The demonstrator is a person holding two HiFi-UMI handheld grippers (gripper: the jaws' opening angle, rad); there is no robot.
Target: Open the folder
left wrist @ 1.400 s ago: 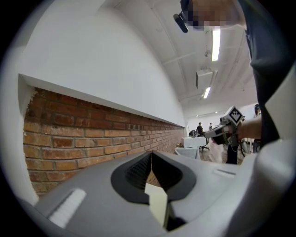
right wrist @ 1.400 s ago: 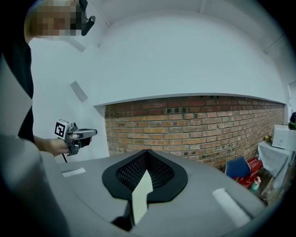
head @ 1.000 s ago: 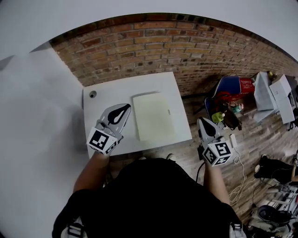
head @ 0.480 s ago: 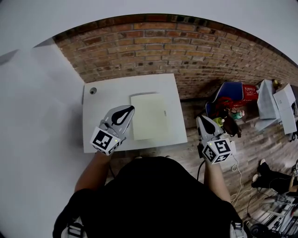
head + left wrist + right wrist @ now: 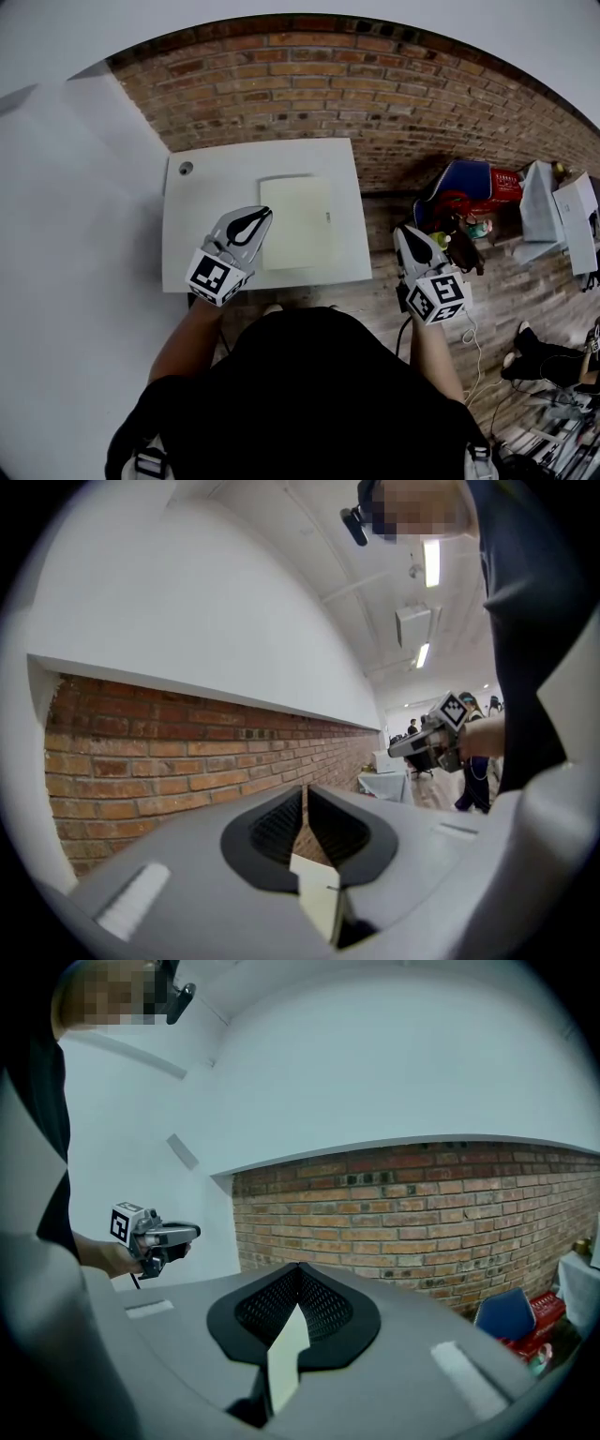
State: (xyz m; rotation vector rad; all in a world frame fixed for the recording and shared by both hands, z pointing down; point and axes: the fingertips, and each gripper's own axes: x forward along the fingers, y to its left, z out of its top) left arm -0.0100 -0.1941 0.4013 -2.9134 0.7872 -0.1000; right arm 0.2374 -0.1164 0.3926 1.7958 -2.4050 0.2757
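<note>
A pale yellow-green folder (image 5: 298, 223) lies closed and flat on the white table (image 5: 206, 202). My left gripper (image 5: 266, 214) is shut and empty, its tips over the folder's left edge; whether they touch it I cannot tell. In the left gripper view its jaws (image 5: 305, 791) meet at the tip, pointing level at the brick wall. My right gripper (image 5: 405, 232) hangs off the table's right side above the floor, shut with nothing in it. Its jaws (image 5: 298, 1267) also meet in the right gripper view.
A small round fitting (image 5: 186, 169) sits in the table's far left corner. The brick wall (image 5: 309, 84) runs right behind the table. To the right, on the wooden floor, are a blue and red chair (image 5: 469, 187), white boxes (image 5: 553, 202) and cables.
My left gripper has moved right and slightly down, from beside the folder to over its left edge. The right gripper has shifted only a little. Both stay shut.
</note>
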